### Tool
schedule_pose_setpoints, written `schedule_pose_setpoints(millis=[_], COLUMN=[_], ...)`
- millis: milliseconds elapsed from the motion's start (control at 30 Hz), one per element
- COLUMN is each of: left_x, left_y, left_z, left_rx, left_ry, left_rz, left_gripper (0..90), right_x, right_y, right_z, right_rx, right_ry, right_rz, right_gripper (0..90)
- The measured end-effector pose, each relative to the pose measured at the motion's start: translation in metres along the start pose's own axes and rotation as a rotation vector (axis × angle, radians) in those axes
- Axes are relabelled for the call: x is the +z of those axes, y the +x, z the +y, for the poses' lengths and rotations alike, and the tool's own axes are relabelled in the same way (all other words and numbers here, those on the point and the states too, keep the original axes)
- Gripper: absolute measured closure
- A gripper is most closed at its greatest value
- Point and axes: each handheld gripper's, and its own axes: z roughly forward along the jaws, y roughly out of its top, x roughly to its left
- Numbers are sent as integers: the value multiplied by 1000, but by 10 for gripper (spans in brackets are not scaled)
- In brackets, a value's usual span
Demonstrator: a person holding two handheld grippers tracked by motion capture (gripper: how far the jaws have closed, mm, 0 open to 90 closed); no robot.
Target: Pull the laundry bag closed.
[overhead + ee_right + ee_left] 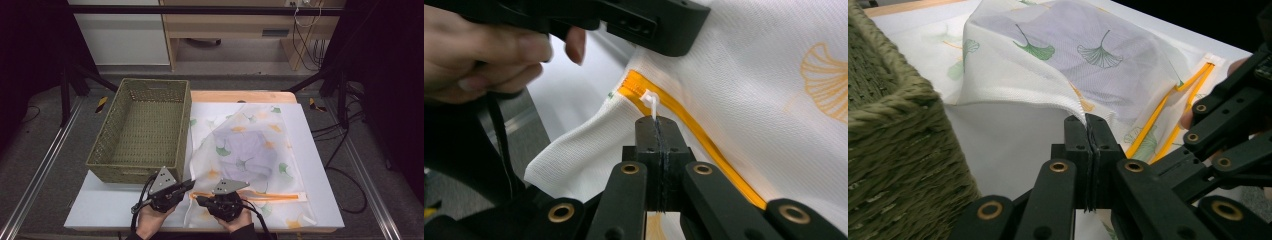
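A white mesh bag (260, 117) printed with green and orange ginkgo leaves lies on the white table top (320, 165), with a pale lilac garment (245, 147) inside it. Its orange zipper (270, 196) runs along the near edge. My left gripper (191, 183) is shut on the bag's fabric edge (1073, 107) at the zipper's left end and lifts that corner slightly. My right gripper (657, 121) is shut on the small white zipper pull (651, 102), at the left end of the orange zipper (704, 140). The two grippers sit close together.
A green woven basket (102, 145) stands empty to the left of the bag, its corner (893, 150) close beside my left gripper. The hand (474, 55) holding the left gripper is just beyond the zipper end. A wooden desk and cables are behind the table.
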Motion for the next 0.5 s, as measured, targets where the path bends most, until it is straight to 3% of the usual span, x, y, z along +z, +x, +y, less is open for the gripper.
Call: schedule_pose_setpoints(millis=[167, 300, 433, 500], left_x=[-2, -2, 1, 2], left_y=[1, 3, 4, 5], left_z=[1, 0, -2, -4], left_rx=[-8, -27, -21, -26], left_ry=[-11, -6, 9, 5], left_rz=[2, -18, -8, 14], left_gripper=[881, 882, 875, 795], right_x=[4, 11, 14, 14], right_y=[2, 1, -1, 1], right_z=[9, 8, 4, 4], right_rx=[-33, -23, 2, -3], right_ry=[48, 63, 54, 41], right_rz=[-6, -19, -20, -11], right_gripper=[900, 900, 900, 900])
